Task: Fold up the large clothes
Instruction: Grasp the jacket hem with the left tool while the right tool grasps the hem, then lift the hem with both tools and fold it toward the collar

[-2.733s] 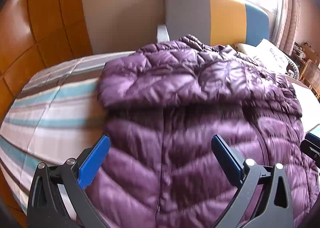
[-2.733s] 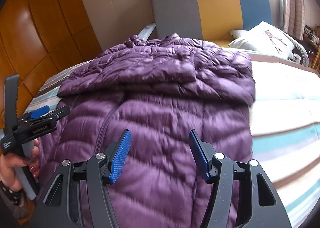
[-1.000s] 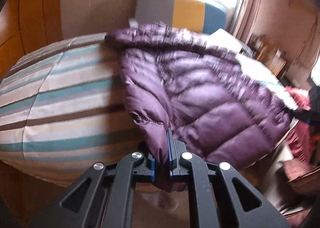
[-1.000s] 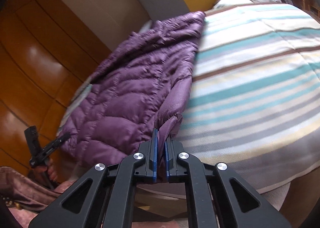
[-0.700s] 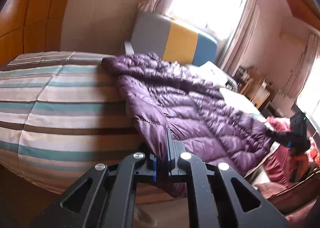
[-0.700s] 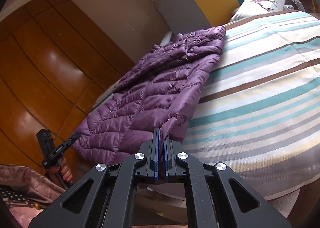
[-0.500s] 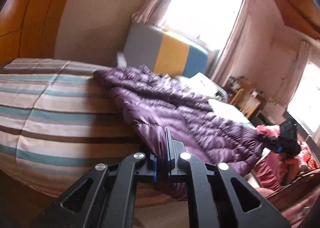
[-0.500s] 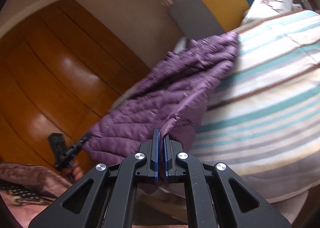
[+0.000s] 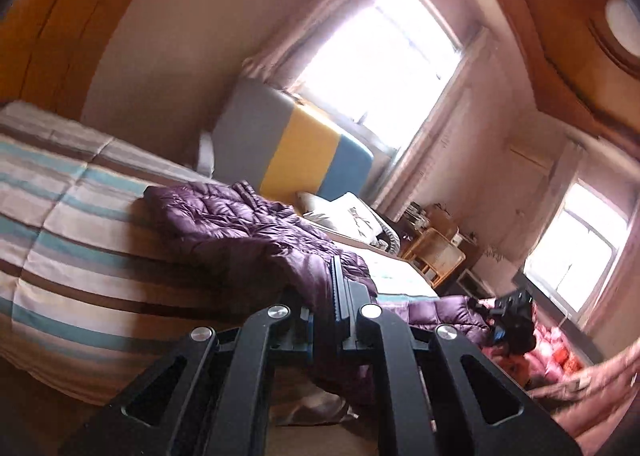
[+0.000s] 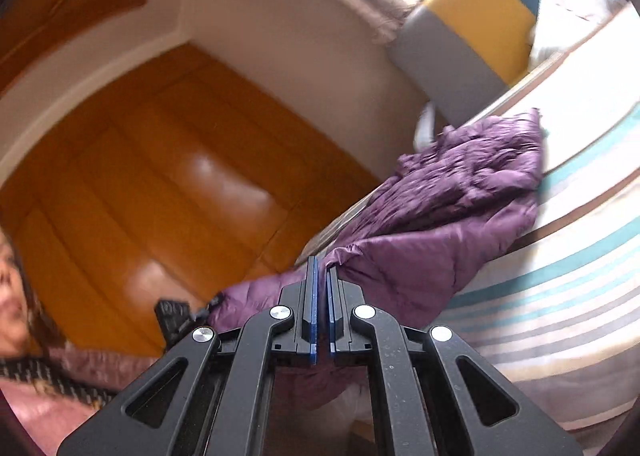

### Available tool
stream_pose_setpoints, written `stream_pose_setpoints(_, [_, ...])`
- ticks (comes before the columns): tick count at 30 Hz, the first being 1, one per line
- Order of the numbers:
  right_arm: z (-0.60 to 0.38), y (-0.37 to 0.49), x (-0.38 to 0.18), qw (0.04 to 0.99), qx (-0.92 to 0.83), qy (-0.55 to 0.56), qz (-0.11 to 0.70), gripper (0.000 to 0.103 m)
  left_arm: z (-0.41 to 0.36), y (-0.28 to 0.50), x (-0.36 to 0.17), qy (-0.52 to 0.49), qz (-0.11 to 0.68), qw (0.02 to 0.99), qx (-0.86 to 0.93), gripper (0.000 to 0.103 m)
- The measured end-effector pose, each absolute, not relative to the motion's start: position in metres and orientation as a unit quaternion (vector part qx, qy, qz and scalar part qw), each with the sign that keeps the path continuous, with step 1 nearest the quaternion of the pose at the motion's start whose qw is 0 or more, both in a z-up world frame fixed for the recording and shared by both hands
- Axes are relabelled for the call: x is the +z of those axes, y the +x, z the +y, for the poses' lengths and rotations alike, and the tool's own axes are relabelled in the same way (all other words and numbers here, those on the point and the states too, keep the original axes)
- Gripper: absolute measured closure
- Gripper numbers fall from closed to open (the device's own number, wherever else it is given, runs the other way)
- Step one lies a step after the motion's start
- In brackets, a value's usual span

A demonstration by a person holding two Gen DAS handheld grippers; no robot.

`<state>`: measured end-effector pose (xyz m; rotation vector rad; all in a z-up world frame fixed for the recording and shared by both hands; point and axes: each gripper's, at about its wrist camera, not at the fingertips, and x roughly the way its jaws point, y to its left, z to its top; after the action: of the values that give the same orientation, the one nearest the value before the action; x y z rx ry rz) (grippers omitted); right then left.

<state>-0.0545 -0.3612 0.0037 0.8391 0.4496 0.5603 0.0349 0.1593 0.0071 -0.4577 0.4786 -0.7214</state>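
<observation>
A purple quilted puffer jacket (image 9: 240,224) lies across the striped bed (image 9: 60,240), its near hem lifted off the bed edge. My left gripper (image 9: 326,276) is shut on one bottom corner of the jacket, cloth pinched between its blue pads. In the right wrist view the same jacket (image 10: 460,200) rises toward my right gripper (image 10: 322,276), which is shut on the other bottom corner. Each gripper appears in the other's view: the right gripper (image 9: 514,320) at the far hem, the left gripper (image 10: 176,316) low on the left.
A grey, yellow and blue headboard (image 9: 296,148) and a white pillow (image 9: 348,216) stand at the bed's far end. Wooden wardrobe doors (image 10: 160,184) flank the bed. A wicker stand (image 9: 434,256) sits by the window wall. A person in pink clothing (image 10: 44,372) is at the lower left.
Both grippers have risen and tilted up with the jacket's bottom corners still pinched. The hem has lifted off the bed edge and the jacket bunches toward the headboard.
</observation>
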Motion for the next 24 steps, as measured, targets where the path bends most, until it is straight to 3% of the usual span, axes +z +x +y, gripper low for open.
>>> stream_pose_setpoints(24, [-0.415,0.122,-0.03,0.844,0.144,0.458,0.239,0.099,0.105,0.233,-0.013,-0.186,0.309,0.904,-0.229,0.095])
